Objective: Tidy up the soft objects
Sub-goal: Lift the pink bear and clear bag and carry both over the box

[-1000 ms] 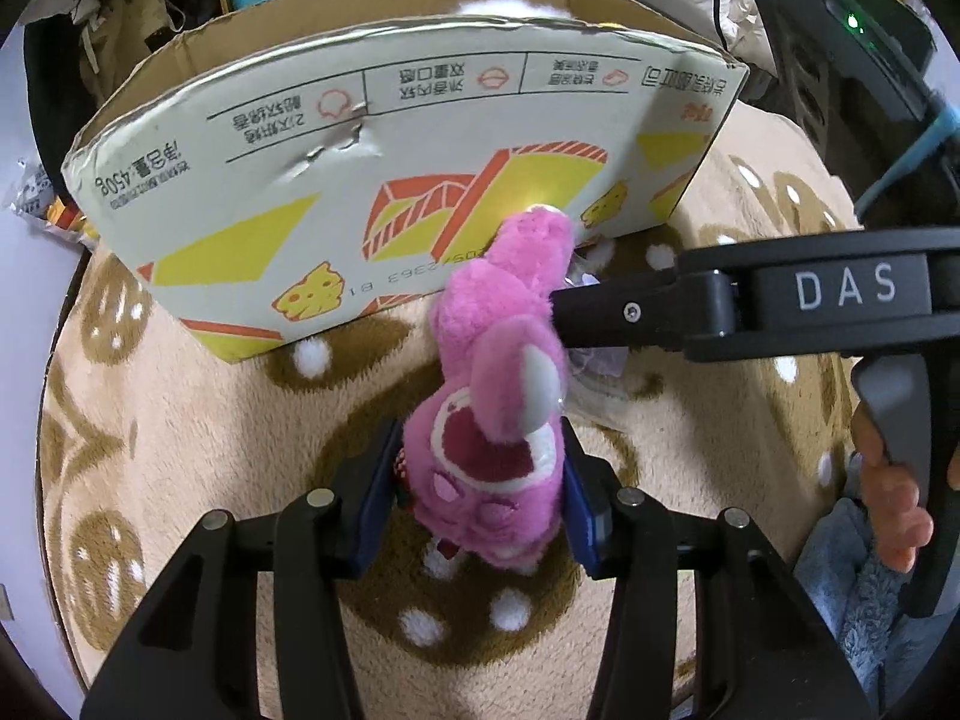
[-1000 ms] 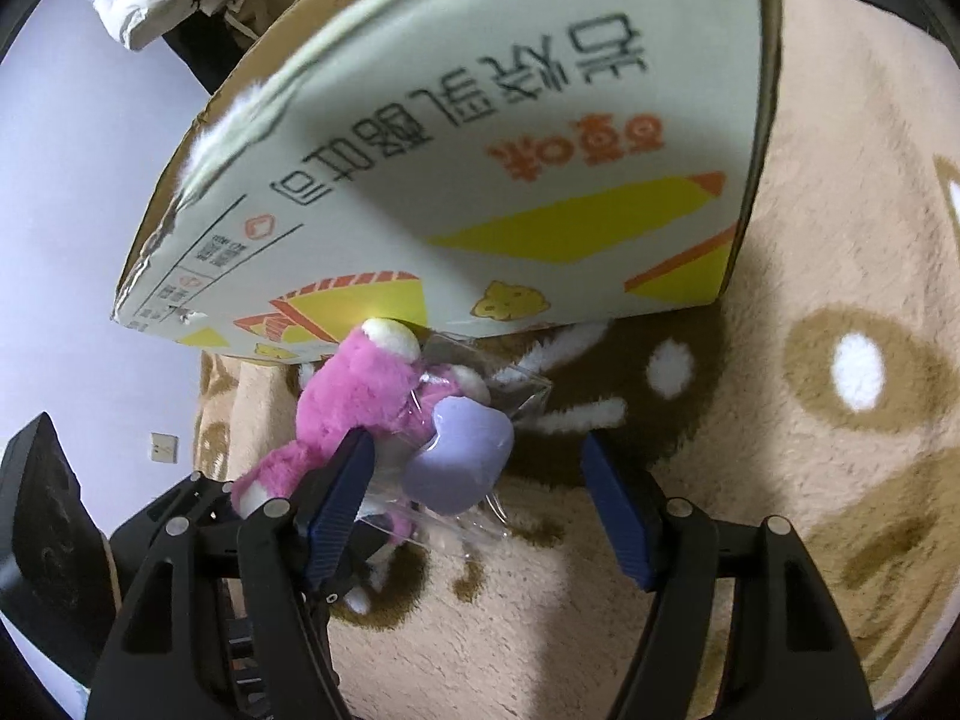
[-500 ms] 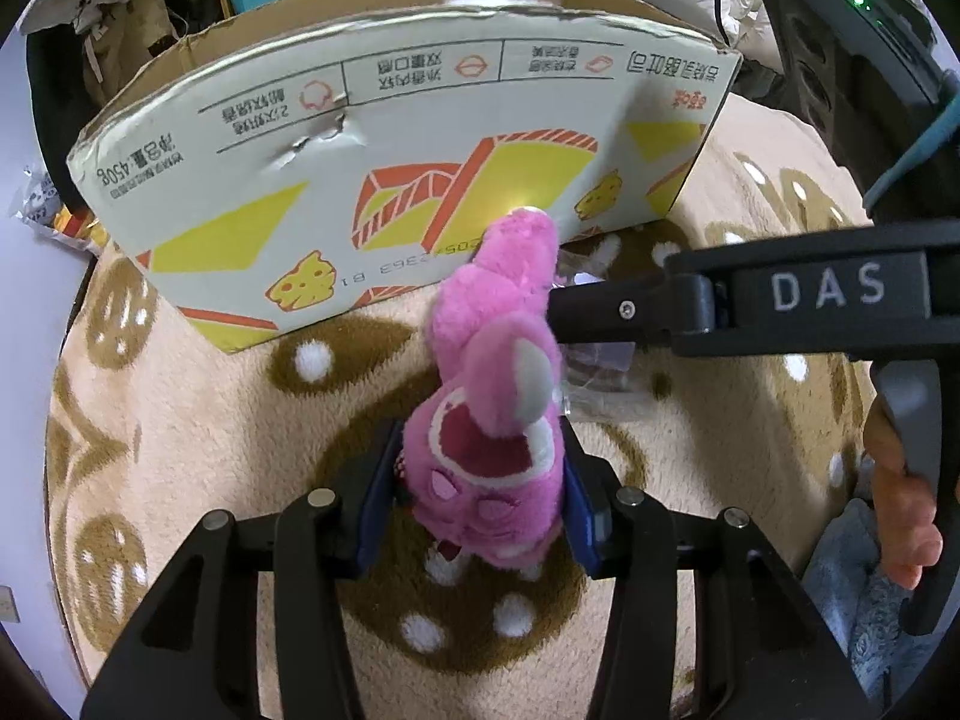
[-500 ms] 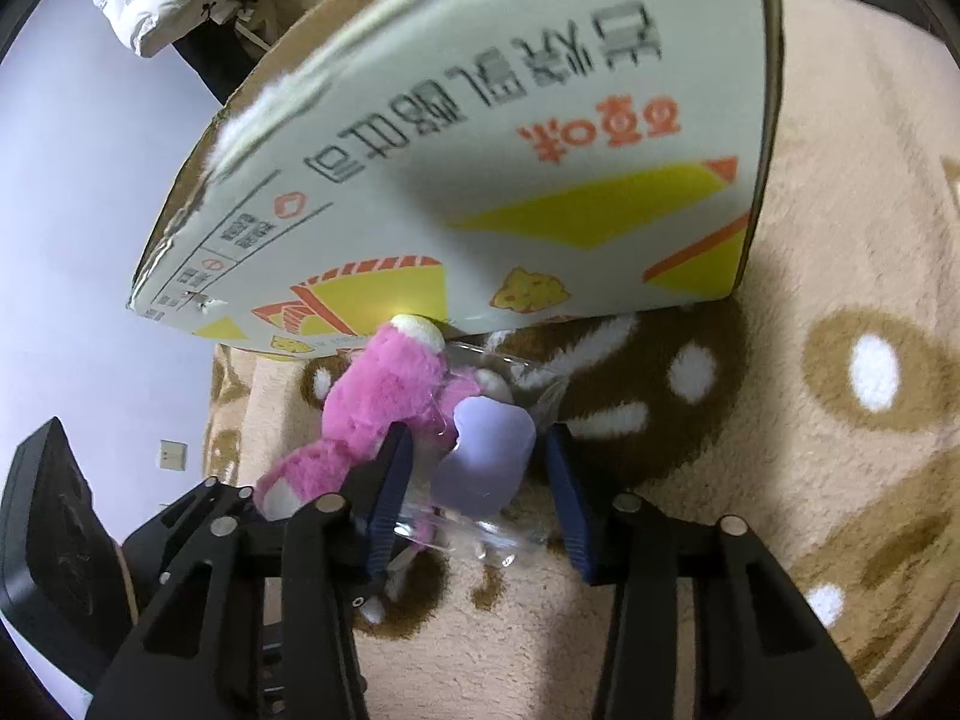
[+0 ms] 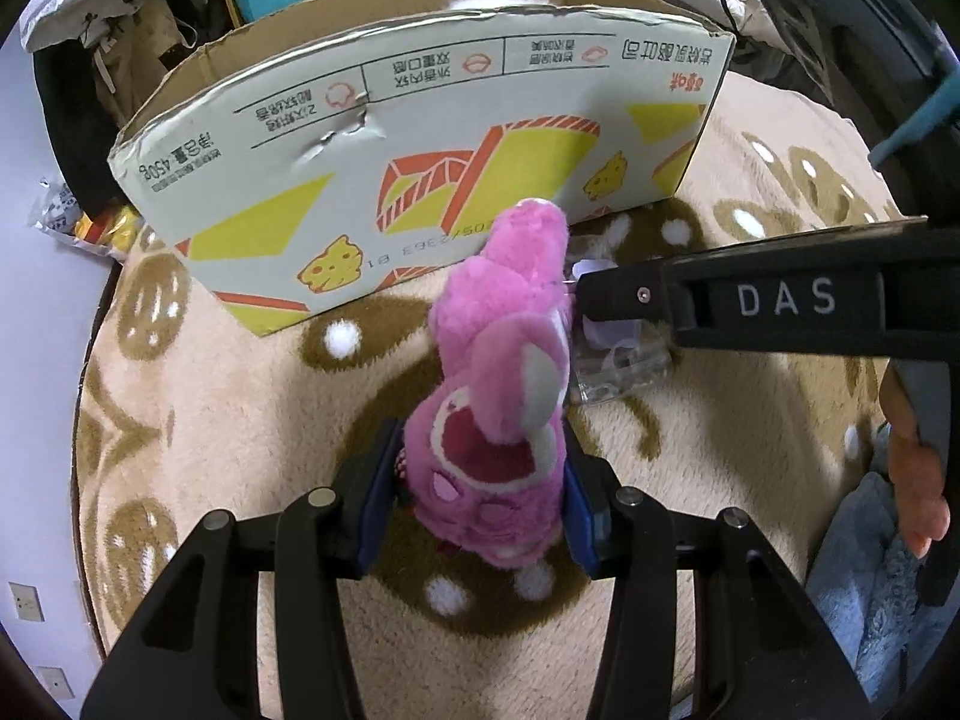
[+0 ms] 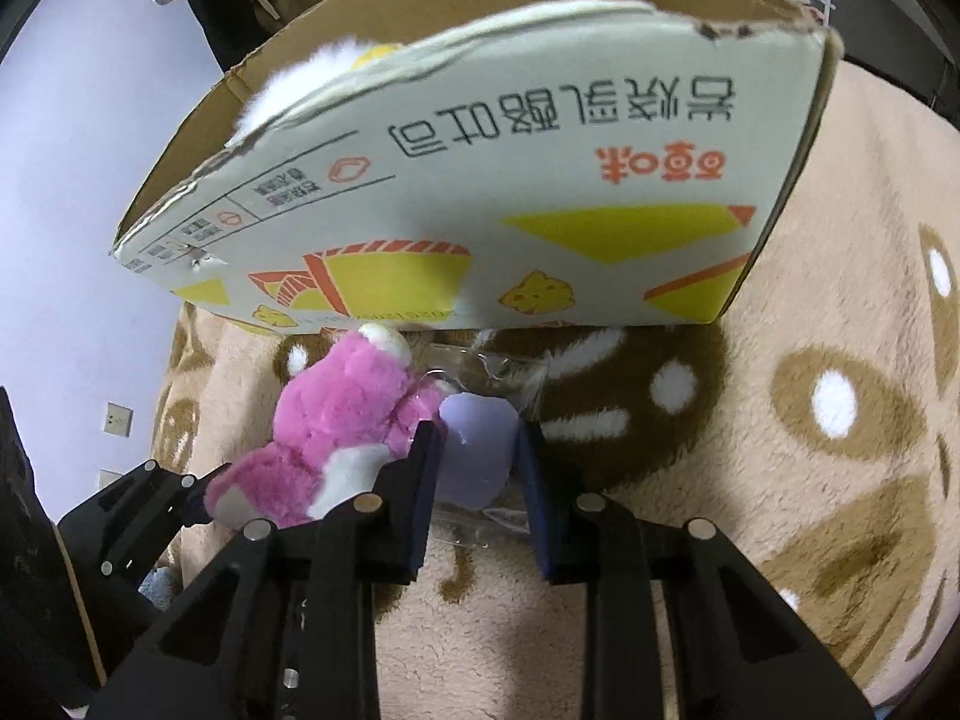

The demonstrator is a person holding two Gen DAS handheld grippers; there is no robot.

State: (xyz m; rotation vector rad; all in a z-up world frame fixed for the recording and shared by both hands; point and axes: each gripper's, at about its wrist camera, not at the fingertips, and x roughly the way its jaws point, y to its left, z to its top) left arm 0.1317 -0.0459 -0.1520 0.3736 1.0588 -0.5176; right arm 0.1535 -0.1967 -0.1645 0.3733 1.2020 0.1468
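My left gripper (image 5: 477,495) is shut on a pink plush bear (image 5: 498,396), holding it by the head over the beige rug. The bear also shows in the right wrist view (image 6: 342,426). My right gripper (image 6: 477,468) is shut on a lilac soft object in a clear plastic bag (image 6: 477,450), right beside the bear; in the left wrist view the bag (image 5: 618,360) lies under the right gripper's arm (image 5: 624,300). An open cardboard box (image 5: 420,138) stands just behind both; it fills the top of the right wrist view (image 6: 540,180), with white fluff (image 6: 312,69) inside.
A beige rug with brown patterns (image 5: 240,420) covers the floor. Clutter and bags (image 5: 90,12) lie behind the box. A lilac wall (image 6: 72,150) is at the left. A hand (image 5: 918,480) holds the right gripper's handle above blue cloth (image 5: 864,600).
My right gripper's jaws have closed from wide open onto the bagged lilac object. The left gripper keeps its hold on the pink bear, and both views now stand a little higher.
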